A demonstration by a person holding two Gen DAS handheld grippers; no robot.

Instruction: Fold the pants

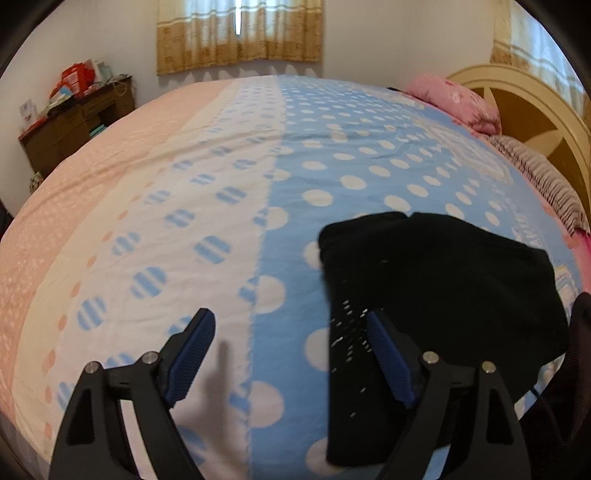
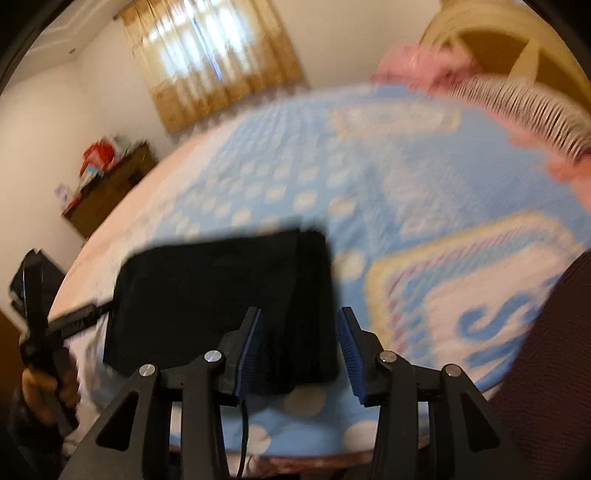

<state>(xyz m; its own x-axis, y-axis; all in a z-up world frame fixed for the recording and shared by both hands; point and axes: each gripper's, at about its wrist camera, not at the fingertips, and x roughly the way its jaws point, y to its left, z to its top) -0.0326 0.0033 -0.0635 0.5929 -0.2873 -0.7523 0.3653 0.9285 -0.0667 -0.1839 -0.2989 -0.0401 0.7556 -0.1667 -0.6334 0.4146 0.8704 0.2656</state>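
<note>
Black pants lie folded in a compact rectangle on the blue polka-dot bedspread. In the left wrist view my left gripper is open and empty, just above the bed at the pants' left edge. In the right wrist view, which is motion-blurred, the pants lie just ahead. My right gripper is open and empty, its jaws spread over the pants' near right corner. The left gripper shows at the left edge, held in a hand.
A pink pillow and a striped pillow lie by the cream headboard at the right. A dark wooden cabinet with clutter stands at the far left wall. A curtained window is behind the bed.
</note>
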